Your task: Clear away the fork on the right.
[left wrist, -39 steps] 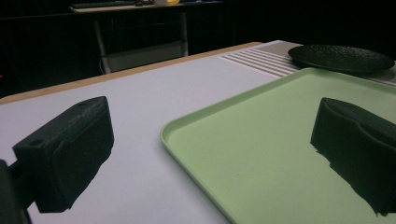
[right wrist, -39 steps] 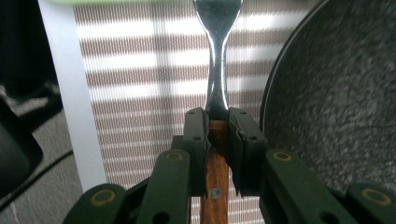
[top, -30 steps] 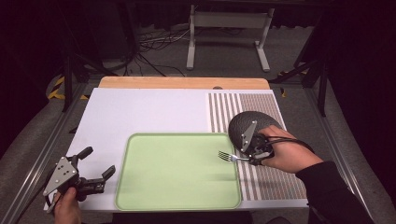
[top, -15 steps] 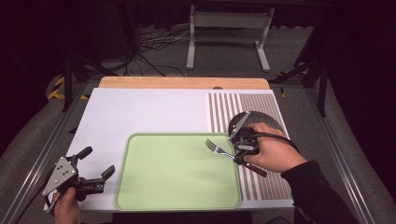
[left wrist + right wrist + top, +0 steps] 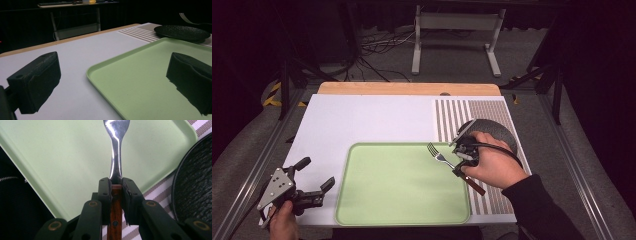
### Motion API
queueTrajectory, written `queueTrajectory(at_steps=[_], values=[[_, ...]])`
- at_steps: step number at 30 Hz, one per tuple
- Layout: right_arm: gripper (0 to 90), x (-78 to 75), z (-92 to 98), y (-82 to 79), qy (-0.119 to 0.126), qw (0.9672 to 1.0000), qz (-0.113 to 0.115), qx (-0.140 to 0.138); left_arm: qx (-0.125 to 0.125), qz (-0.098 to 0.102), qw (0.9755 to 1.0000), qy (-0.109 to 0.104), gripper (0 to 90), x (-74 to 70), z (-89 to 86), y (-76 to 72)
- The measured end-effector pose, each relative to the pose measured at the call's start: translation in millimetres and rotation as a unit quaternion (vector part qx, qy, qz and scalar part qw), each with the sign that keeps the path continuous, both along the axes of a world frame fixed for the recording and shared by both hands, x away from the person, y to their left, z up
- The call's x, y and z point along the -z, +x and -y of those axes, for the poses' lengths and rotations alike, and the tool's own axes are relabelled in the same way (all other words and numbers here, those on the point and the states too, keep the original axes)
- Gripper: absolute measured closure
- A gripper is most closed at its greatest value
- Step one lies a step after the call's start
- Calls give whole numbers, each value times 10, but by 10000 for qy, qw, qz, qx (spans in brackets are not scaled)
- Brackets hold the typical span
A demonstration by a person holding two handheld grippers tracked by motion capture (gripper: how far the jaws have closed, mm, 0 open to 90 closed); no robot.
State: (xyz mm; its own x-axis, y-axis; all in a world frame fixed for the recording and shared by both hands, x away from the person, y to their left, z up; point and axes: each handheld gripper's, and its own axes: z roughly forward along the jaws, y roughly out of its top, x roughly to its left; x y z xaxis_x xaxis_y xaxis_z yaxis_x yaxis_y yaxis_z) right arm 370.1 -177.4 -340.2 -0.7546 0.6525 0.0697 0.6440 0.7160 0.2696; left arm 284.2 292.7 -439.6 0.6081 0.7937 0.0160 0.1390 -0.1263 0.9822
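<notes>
The right gripper (image 5: 463, 152) clamps a fork (image 5: 116, 157) by its wooden handle, prongs over the green tray's (image 5: 362, 210) right edge. Best to lower it flat before letting go. Left of the tray, the left gripper (image 5: 314, 180) waits open.

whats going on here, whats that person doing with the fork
A person at a table holds a gripper in each hand. The right gripper is shut on a fork with a wooden handle, clamped where the handle meets the metal, with the tines out over the right side of the green tray. A dark plate sits just behind it on a striped mat. The left gripper is open and holds nothing, near the tray's left edge.
</notes>
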Motion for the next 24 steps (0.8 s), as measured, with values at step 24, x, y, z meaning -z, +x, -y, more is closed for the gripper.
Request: queueTrajectory(at_steps=[24], values=[[780,153,-245,70,145,9937,-99,1111,-4,3,10000,-22,0,0,-3,1]])
